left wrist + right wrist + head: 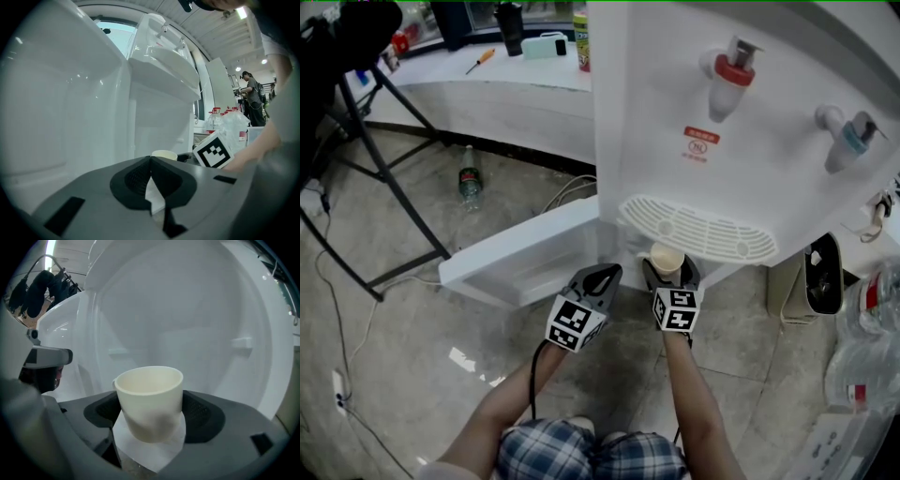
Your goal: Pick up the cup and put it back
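Right gripper: pinches cup near drip grille.
Left gripper: jaws together, beside white panel.
Floor: glossy tile.

Grey left tongs and right tongs, marker cubes, plaid shorts

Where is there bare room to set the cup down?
The drip tray is bare, and so are the floor tiles between the right claw, which grips the cup, and the jugs. The jugs' corner is crowded.
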The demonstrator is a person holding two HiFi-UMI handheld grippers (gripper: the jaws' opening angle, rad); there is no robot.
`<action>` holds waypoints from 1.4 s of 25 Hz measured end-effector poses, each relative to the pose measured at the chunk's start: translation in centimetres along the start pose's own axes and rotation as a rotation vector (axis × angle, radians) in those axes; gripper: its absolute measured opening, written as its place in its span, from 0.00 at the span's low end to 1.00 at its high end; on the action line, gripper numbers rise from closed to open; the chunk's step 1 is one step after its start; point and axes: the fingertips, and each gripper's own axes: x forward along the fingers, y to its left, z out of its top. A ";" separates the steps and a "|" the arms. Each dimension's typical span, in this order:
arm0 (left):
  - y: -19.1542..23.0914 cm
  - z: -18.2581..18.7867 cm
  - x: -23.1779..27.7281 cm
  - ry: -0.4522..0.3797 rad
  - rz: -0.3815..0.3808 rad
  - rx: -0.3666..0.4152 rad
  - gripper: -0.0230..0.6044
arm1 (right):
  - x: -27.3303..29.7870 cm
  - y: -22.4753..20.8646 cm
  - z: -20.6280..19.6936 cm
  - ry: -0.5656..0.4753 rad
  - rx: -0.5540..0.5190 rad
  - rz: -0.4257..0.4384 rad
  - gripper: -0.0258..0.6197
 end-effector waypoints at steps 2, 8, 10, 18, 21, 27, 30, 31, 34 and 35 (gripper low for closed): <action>-0.3 0.2 0.1 0.001 -0.007 -0.002 0.08 | 0.8 -0.4 -0.4 0.015 -0.006 -0.015 0.68; -1.0 -0.1 0.4 -0.006 -0.026 -0.001 0.08 | 2.0 -1.6 -0.9 0.021 0.015 -0.047 0.68; -1.0 -0.1 0.4 -0.001 -0.027 0.004 0.08 | 2.1 -1.6 -0.8 0.014 0.018 -0.042 0.69; -1.4 0.3 0.0 -0.003 -0.027 0.006 0.08 | 1.7 -1.1 -0.6 -0.013 0.053 -0.006 0.69; -1.2 0.1 0.0 0.000 -0.019 0.010 0.08 | 1.7 -0.9 -0.3 -0.021 0.057 0.003 0.76; -1.1 0.2 0.0 -0.008 -0.011 0.014 0.08 | 1.0 -0.9 -0.4 -0.023 0.066 -0.009 0.78; -0.9 0.2 -0.1 -0.002 -0.003 0.005 0.08 | 0.2 -0.8 -0.2 -0.032 0.071 -0.022 0.78; -1.0 0.3 -0.2 -0.001 -0.004 0.001 0.08 | -0.4 -0.7 -0.1 -0.036 0.077 -0.024 0.78; -1.2 0.6 -0.3 -0.007 -0.006 -0.005 0.08 | -2.7 -0.4 0.7 -0.063 0.089 -0.015 0.78; -1.1 0.6 -0.3 -0.009 -0.003 -0.003 0.08 | -3.6 -0.2 1.1 -0.076 0.088 -0.009 0.78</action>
